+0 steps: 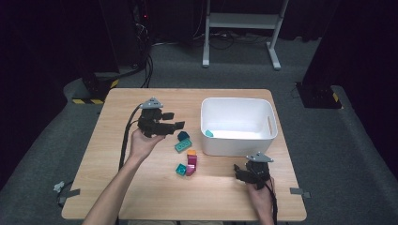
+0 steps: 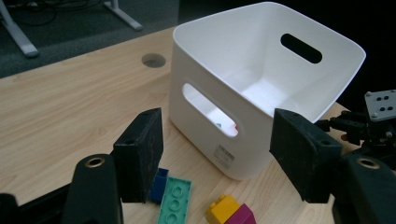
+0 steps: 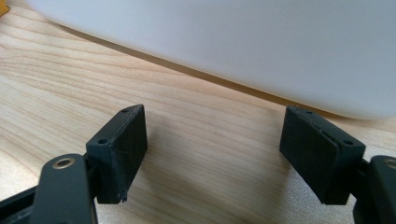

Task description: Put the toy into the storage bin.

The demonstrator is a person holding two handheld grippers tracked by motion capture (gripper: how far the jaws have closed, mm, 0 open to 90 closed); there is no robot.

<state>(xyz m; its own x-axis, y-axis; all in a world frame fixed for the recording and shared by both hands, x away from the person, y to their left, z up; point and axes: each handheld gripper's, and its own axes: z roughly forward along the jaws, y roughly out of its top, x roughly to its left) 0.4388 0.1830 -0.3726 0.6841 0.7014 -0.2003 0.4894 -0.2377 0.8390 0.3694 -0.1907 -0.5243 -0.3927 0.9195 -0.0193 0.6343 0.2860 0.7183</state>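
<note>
- Both my tongs are wide with nothing in them: left gripper (image 1: pixel 174 120) hangs over the blocks, right gripper (image 1: pixel 240 174) sits low near the white bin (image 1: pixel 237 139).
- Under my left one lie a green block (image 2: pixel 175 201) and a dark blue block (image 2: pixel 159 185), touching.
- Yellow block (image 2: pixel 222 208) and pink block (image 2: pixel 242 216) sit just beside those.
- All rest on the wooden table (image 1: pixel 141 187).

White bin (image 1: pixel 238 140) beside bricks (image 1: pixel 183 146)
</note>
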